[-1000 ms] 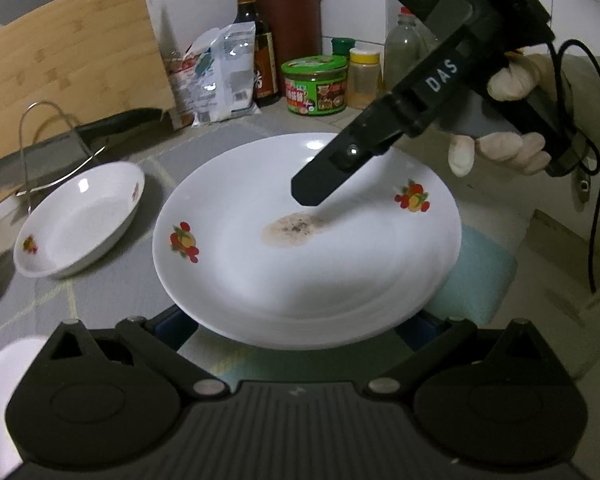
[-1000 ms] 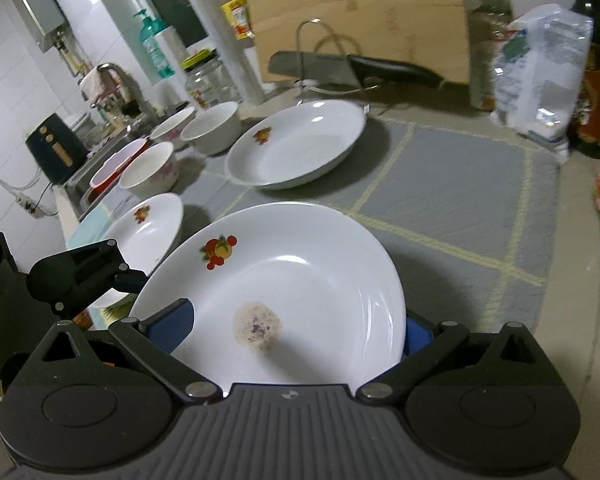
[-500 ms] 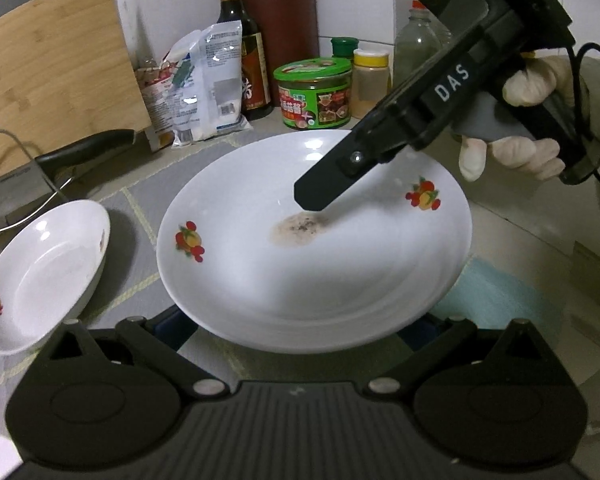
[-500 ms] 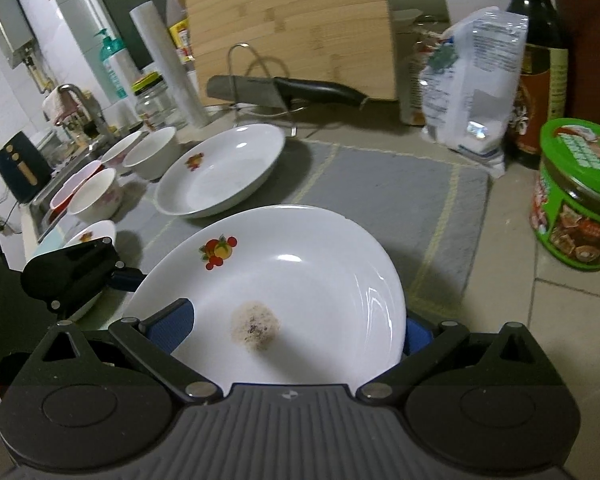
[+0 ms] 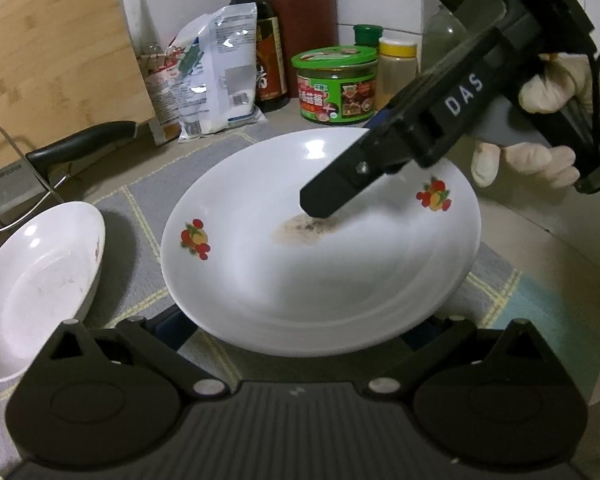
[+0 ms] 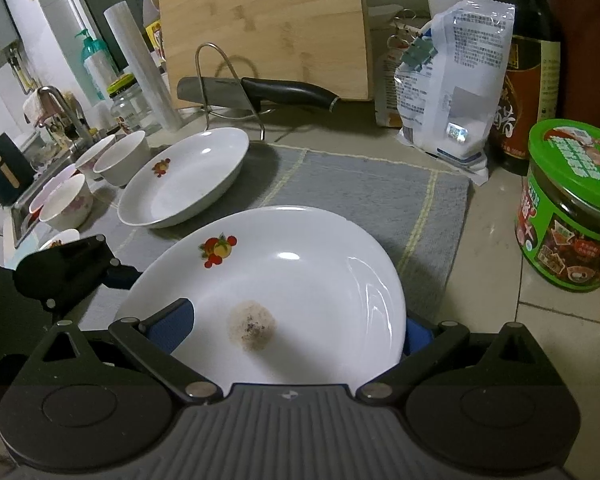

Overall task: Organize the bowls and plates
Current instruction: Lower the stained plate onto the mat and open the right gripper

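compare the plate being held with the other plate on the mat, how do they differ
The held plate has a brownish stain in its middle and is gripped at its rim by the right hand-held gripper; the second plate looks clean and lies free on the grey mat, farther back. Both are white with a fruit motif.

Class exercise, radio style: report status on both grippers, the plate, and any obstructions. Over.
Right gripper shut on stained plate. Left gripper astride its opposite rim, grip unclear. Green tin and second plate nearby, not blocking.
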`<state>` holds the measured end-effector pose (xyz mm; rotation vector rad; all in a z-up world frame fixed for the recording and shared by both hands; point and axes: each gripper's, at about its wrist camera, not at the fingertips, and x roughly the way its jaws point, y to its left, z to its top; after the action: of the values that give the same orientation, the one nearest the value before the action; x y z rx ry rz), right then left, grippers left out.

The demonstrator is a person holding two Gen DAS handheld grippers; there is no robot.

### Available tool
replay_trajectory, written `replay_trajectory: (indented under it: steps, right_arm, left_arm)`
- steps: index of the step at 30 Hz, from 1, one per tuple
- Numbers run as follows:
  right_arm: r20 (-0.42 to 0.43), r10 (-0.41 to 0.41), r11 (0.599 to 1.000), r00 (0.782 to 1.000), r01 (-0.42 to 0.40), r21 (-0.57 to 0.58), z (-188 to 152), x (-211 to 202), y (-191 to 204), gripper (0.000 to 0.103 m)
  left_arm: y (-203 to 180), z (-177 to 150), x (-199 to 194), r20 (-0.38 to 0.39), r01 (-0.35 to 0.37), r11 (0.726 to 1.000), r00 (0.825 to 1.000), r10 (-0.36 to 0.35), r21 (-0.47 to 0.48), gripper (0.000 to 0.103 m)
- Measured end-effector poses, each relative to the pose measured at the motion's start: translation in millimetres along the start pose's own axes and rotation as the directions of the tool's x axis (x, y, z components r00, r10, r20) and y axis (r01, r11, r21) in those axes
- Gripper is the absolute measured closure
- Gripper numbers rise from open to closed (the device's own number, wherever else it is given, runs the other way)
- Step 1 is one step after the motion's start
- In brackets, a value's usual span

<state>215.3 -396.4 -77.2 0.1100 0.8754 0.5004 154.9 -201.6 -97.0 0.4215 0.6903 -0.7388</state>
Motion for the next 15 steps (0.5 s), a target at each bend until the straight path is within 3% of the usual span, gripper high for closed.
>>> replay_trajectory:
  steps: [15]
  right_arm:
    - [-0.005, -0.052, 0.998, 0.999, 0.052, 0.031, 0.5, 9.1, -7.8, 0.0]
  left_arm:
    - [1.5, -0.4, 7.2, -0.01, -0.007, 1.0, 1.0, 0.007, 0.013, 0.001]
